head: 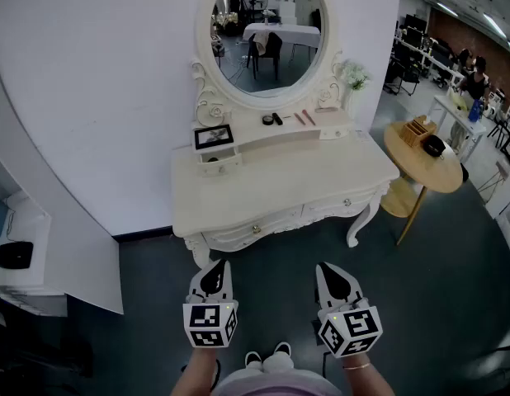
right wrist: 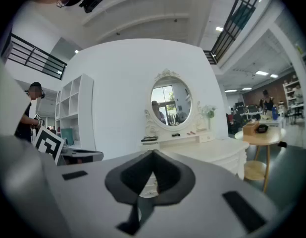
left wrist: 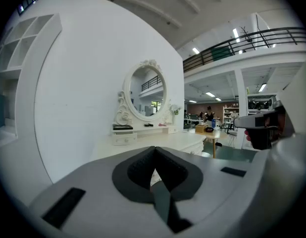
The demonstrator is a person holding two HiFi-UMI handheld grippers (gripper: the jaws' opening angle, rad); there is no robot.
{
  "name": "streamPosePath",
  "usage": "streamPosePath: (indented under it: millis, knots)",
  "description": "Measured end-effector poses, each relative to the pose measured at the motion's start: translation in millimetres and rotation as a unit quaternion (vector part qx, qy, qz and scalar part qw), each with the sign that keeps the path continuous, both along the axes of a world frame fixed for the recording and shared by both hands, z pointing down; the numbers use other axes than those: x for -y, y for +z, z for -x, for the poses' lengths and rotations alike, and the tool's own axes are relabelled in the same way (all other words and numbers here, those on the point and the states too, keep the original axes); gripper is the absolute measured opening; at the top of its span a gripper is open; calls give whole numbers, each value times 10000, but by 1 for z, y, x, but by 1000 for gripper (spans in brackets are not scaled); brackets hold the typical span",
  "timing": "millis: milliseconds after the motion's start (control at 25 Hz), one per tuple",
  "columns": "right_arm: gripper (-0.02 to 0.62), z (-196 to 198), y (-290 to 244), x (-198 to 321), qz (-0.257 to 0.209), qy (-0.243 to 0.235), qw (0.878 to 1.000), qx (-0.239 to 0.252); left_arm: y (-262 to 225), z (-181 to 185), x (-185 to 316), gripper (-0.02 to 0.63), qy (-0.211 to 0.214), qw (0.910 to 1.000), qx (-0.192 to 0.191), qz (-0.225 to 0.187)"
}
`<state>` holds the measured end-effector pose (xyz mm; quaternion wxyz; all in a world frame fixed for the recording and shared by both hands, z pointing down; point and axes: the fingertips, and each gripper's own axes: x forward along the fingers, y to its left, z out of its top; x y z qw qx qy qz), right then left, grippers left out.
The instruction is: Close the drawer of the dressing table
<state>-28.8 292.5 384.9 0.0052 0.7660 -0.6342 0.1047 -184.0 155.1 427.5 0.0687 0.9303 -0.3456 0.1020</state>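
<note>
The white dressing table [head: 280, 184] with an oval mirror [head: 267, 31] stands against the curved wall, ahead of both grippers. On its top at the left, a small drawer [head: 219, 166] under a black frame [head: 214, 136] sticks out forward of its box. The front drawers [head: 255, 228] look flush. My left gripper [head: 214, 266] and right gripper [head: 328, 268] hover side by side over the floor in front of the table, apart from it. Both are shut with nothing between the jaws. The table shows in the left gripper view [left wrist: 158, 140] and the right gripper view [right wrist: 212, 150], beyond each shut gripper [left wrist: 154, 151] [right wrist: 153, 155].
A round wooden side table [head: 420, 167] with a box and a black bowl stands right of the dressing table. A white shelf unit [head: 24, 246] is at the left. Small items lie on the shelf below the mirror [head: 288, 119]. The person's shoes [head: 267, 359] show below.
</note>
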Motion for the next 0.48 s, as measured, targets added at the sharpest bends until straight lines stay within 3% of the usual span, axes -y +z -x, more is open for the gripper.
streamPosePath:
  millis: [480]
  knots:
    - [2,-18,-5,-3,-219,26,9997,72,-1,-17,-1,1,-42,10000,-65,-18]
